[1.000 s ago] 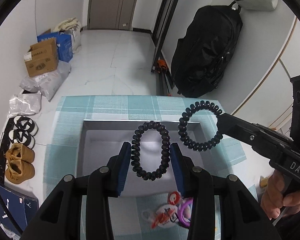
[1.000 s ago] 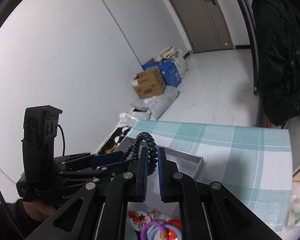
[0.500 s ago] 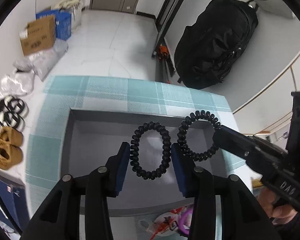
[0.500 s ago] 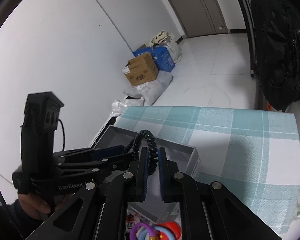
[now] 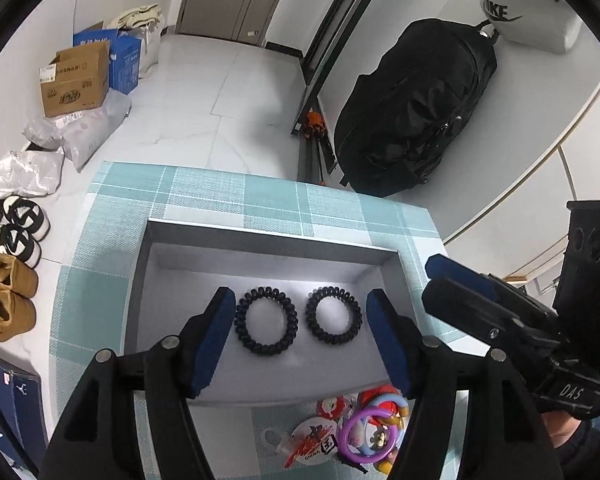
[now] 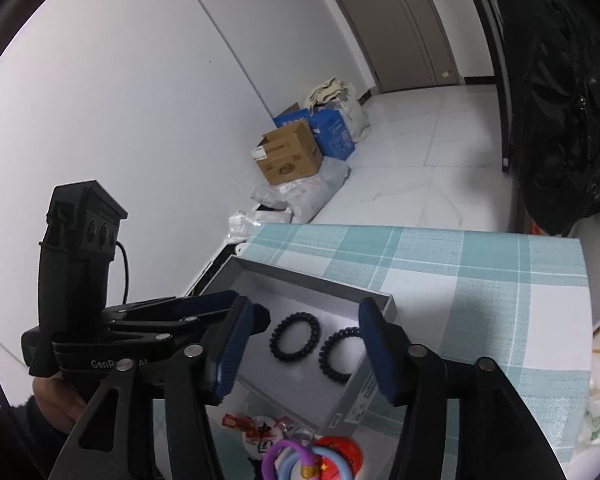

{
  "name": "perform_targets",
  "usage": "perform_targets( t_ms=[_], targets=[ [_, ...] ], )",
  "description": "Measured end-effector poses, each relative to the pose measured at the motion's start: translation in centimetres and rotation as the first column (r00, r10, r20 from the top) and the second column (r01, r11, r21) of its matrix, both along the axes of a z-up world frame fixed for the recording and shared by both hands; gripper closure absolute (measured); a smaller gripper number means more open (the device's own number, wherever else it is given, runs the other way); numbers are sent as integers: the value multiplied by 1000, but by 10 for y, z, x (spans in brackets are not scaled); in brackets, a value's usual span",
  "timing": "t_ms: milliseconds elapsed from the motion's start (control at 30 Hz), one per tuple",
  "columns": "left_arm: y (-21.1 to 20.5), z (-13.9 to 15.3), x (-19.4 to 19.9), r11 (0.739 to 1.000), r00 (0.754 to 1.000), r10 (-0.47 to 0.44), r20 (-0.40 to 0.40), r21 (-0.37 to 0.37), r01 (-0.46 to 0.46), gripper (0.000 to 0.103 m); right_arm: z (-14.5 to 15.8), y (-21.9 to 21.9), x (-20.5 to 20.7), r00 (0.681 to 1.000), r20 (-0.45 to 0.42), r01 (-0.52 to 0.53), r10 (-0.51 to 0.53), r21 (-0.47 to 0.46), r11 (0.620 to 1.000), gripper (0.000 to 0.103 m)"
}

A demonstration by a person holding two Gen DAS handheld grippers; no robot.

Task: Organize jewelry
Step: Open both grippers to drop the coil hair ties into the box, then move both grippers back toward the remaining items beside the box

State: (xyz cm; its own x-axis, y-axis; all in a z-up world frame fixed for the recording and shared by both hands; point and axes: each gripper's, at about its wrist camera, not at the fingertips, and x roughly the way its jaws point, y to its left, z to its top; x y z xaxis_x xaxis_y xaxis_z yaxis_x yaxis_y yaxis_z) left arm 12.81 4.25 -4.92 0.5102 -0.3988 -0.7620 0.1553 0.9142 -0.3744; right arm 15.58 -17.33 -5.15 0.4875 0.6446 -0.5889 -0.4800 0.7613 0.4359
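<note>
Two black spiral hair ties (image 5: 266, 321) (image 5: 333, 316) side by side in grey box (image 5: 260, 238)

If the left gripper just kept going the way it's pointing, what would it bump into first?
Probably the two black spiral hair ties lying in the grey box, or the box floor between them. The left gripper is open with nothing between its fingers; depth is hard to judge.

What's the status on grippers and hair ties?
Left gripper and right gripper open, jaws just opened, empty. Both black coil hair ties lying in grey box. Nothing blocking.
</note>
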Motion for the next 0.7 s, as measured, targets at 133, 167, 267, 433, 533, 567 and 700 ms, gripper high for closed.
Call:
perform_targets(
  t_ms=[133, 167, 267, 433, 533, 567, 700],
  targets=[
    [0, 8, -12, 999, 999, 11, 53, 48, -13, 40, 1, -5, -4, 1000, 16, 22, -22, 6, 1000, 43],
    [0, 10, -16, 998, 997, 15, 73, 61, -19, 40, 1, -6, -6, 999, 24, 29, -29, 5, 1000, 43],
    [2, 11, -25, 995, 995, 28, 95, 89, -36, 40, 4, -11, -12, 998, 46, 50, -50, 6, 999, 39],
    [7, 9, -43, 992, 992, 71, 101, 101, -81, 40, 9, -19, -30, 993, 77, 85, -86, 13, 996, 31],
    [8, 10, -54, 990, 991, 81, 110, 104, -92, 40, 10, -19, -43, 991, 98, 89, -88, -2, 996, 30],
    [7, 11, -57, 990, 990, 80, 113, 107, -92, 40, 11, -18, -47, 991, 104, 87, -86, -8, 996, 29],
    [7, 12, -68, 989, 989, 88, 121, 111, -101, 40, 11, -19, -63, 990, 119, 81, -77, -30, 996, 24]
  ],
)
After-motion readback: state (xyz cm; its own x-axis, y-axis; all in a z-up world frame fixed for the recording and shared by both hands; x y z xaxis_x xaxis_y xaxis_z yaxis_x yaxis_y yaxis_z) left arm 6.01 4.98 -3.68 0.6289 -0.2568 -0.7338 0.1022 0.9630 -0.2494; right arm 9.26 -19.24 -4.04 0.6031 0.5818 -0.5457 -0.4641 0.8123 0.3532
